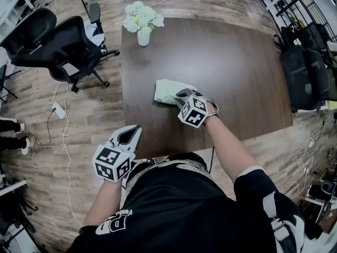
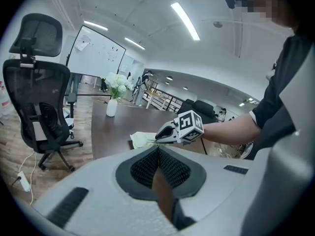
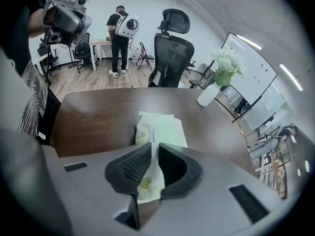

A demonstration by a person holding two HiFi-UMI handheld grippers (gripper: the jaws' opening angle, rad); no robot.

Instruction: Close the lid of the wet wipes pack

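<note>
Near body: left claw [image 1: 136, 130] closed, empty, over near corner of dark brown wooden surface [image 1: 237, 73]. Further: right claw [image 1: 179, 97] pinched on near end of pale green soft plastic wet wipes pack [image 1: 165, 90], flat approx. mid-surface. Prob. light, floppy, slippery; better to press on lid. Count: 1 pack, 2 claws, 1 white vase w/ flowers [image 1: 142, 21].

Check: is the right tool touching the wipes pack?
Touching. The right gripper view shows the wipes pack pinched between the nearly closed jaws of the right tool.

Black short-sleeved shirt [image 1: 174, 210] with white lettering and sleeve trim; left tool [image 1: 136, 128] and right tool [image 1: 180, 95] pale grey, with black-and-white marker cubes.
</note>
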